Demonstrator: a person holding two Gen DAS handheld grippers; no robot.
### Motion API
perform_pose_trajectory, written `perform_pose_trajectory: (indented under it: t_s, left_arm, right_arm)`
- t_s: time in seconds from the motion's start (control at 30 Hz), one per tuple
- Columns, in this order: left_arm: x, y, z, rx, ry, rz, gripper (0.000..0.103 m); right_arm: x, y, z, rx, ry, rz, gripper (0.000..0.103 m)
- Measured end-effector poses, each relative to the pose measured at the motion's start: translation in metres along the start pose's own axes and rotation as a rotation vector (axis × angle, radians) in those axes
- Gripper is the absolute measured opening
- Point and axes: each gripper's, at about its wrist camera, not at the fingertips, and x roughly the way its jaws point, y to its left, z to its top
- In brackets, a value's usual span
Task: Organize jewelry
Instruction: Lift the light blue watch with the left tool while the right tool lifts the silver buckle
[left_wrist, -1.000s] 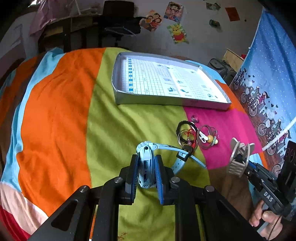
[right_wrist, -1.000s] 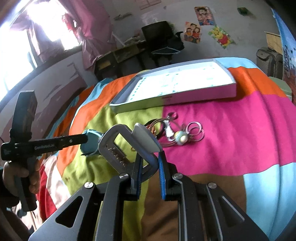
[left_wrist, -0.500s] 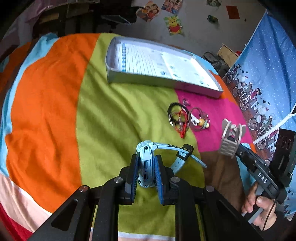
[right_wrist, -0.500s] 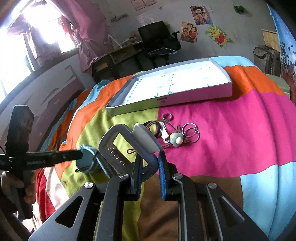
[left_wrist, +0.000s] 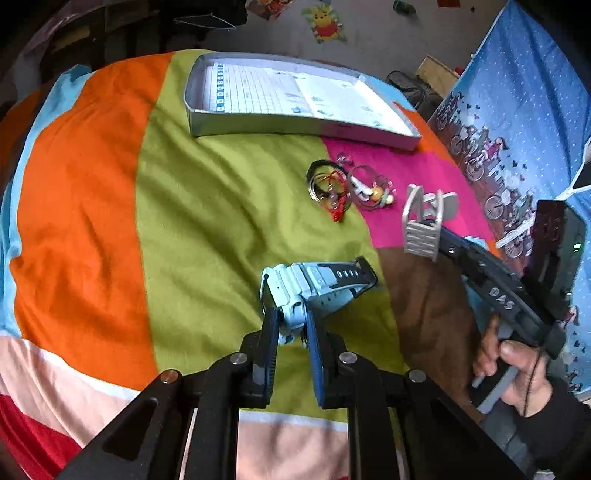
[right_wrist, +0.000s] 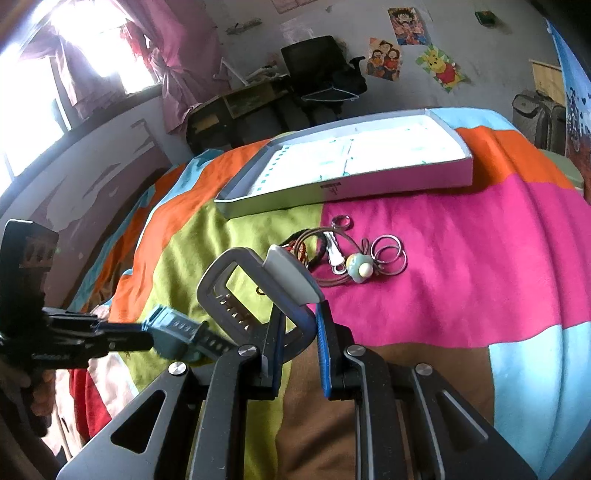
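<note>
My left gripper (left_wrist: 290, 325) is shut on a light blue wristwatch (left_wrist: 314, 284), whose strap sticks out to the right above the green patch. My right gripper (right_wrist: 299, 317) is shut on a grey metal-band watch (right_wrist: 255, 284), which stands up from its jaws. From the left wrist view, that grey watch (left_wrist: 423, 221) hangs over the pink and brown patches. From the right wrist view, the blue watch (right_wrist: 173, 332) sits just left of my fingers. A small pile of rings, cords and a bead charm (right_wrist: 343, 254) (left_wrist: 347, 188) lies in front of a shallow white box (right_wrist: 351, 188) (left_wrist: 295, 129).
Everything rests on a patchwork bedspread (left_wrist: 81, 206) of orange, green, pink and brown. A blue patterned curtain (left_wrist: 517, 110) hangs at the right. A person's hand (left_wrist: 517, 365) holds the right gripper's handle. A desk and a chair (right_wrist: 321, 77) stand beyond the bed.
My left gripper has tipped downward and carried the blue watch closer to the right gripper. The box sits higher in the left wrist view. The right gripper has stayed still.
</note>
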Motion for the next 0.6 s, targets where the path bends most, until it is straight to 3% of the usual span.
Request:
perform_pose_trajectory:
  t_s: [0.17,0.37,0.47,0.6]
  left_arm:
    - [-0.007,0.008,-0.001,-0.048,-0.034,0.004,0.014]
    - [-0.003,0.006,-0.007,-0.063,0.042,-0.014,0.012]
    - [-0.013,0.001,-0.004,-0.061,-0.003,-0.056,0.001]
    - [-0.022,-0.004,0.000,-0.030,-0.050,-0.019,0.001]
  right_arm:
    - [-0.003,0.000,0.002,0.001,-0.011,-0.001,0.014]
    - [-0.004,-0.001,0.003,0.001,-0.017,0.001,0.014]
    - [-0.005,-0.001,0.003,0.000,-0.019,0.001,0.014]
    - [-0.007,-0.002,0.005,-0.004,-0.030,-0.005,0.014]
